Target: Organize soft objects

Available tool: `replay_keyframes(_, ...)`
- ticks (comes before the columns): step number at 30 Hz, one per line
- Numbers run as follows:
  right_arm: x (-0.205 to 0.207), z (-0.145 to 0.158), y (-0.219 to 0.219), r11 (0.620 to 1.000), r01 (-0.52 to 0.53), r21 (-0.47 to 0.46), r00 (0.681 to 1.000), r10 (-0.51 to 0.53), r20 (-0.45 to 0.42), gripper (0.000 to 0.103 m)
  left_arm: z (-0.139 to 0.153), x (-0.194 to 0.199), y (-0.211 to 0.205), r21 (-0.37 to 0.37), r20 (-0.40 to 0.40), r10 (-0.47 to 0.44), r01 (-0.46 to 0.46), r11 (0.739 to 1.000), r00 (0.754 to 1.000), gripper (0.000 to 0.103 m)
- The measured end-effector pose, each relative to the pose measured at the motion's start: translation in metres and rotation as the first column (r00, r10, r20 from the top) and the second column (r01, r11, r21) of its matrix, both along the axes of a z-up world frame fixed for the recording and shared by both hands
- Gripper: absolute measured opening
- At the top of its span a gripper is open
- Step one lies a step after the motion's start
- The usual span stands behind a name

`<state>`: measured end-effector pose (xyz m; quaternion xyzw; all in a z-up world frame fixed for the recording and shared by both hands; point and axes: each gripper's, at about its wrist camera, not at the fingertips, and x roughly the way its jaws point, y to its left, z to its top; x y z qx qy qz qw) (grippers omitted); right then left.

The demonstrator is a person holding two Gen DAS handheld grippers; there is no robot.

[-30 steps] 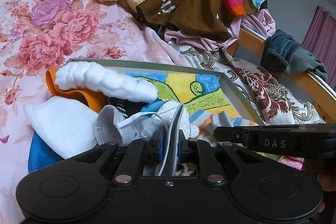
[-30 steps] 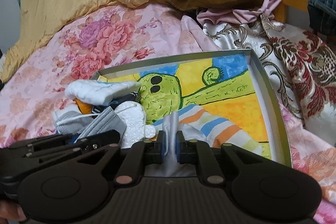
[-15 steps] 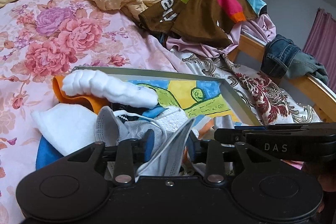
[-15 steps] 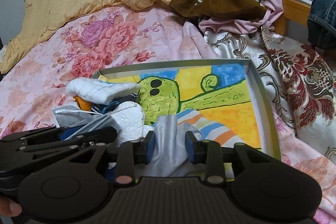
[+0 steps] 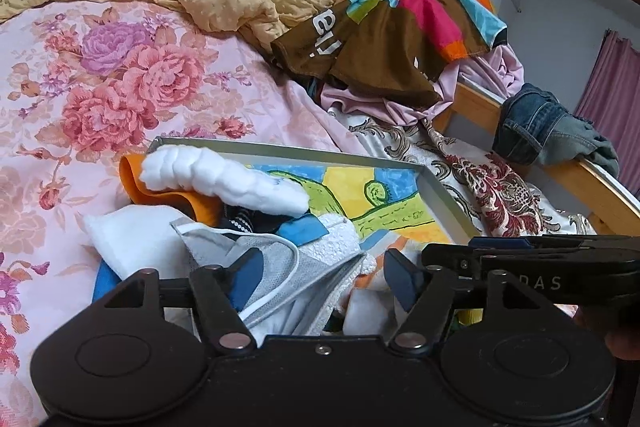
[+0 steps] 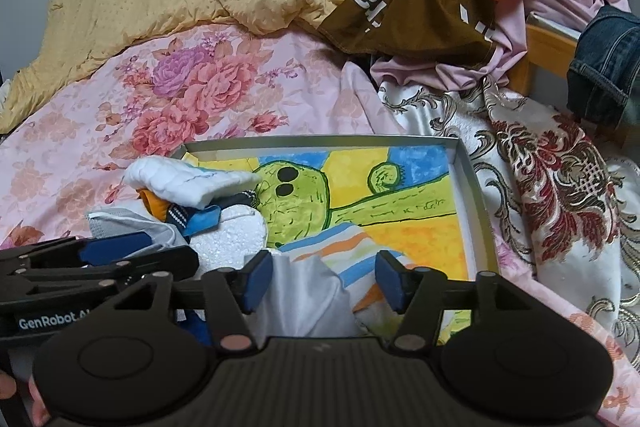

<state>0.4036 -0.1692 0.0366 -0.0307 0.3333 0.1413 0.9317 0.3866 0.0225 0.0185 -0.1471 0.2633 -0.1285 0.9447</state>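
Soft, even daylight fills both views; colours on the floral bed sheet [image 5: 120,79] and the painted tray [image 6: 472,195] read clearly, without glare. Shadows are faint, deepest beneath the piled cloth at the tray's near left corner. Fisheye distortion bends the wooden bed rail [image 5: 600,183] and darkens the upper corners of each frame. Focus is fairly sharp throughout; the black gripper bodies in the foreground are underexposed.

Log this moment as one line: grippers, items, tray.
left gripper: open, jaws just opened, grey mask loose between | right gripper: open, jaws just opened, white cloth loose between | tray: soft items piled at left
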Motion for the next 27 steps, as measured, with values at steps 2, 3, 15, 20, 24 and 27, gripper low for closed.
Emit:
replay_keyframes(2, -0.002, 0.002, 0.000, 1.000, -0.001, -0.006, 1.000, 0.001, 0.009, 0.070, 0.002, -0.002, 0.002, -0.001, 0.009, 0.004, -0.004, 1.000, 1.000, 0.073)
replay_keyframes(3, -0.002, 0.003, -0.001, 1.000, -0.002, -0.008, 1.000, 0.002, 0.014, 0.072, 0.003, -0.003, 0.002, -0.001, 0.013, 0.007, -0.007, 1.000, 1.000, 0.074)
replay_keyframes(15, -0.017, 0.017, -0.010, 1.000, 0.028, -0.006, 0.998, -0.027, 0.063, 0.089, 0.020, -0.022, 0.011, 0.026, 0.059, 0.070, -0.071, 0.997, 0.996, 0.091)
replay_keyframes(20, -0.028, 0.024, -0.014, 0.999, 0.036, 0.006, 0.996, -0.037, 0.082, 0.093, 0.029, -0.034, 0.010, 0.048, 0.084, 0.079, -0.083, 0.995, 0.993, 0.096)
replay_keyframes(24, -0.038, 0.030, -0.018, 0.999, 0.049, 0.007, 0.994, -0.049, 0.100, 0.101, 0.034, -0.049, 0.009, 0.068, 0.108, 0.097, -0.105, 0.992, 0.989, 0.101)
replay_keyframes(27, -0.046, 0.036, -0.022, 0.998, 0.061, 0.015, 0.992, -0.063, 0.111, 0.102, 0.038, -0.059, 0.008, 0.085, 0.116, 0.102, -0.112, 0.990, 0.988, 0.102)
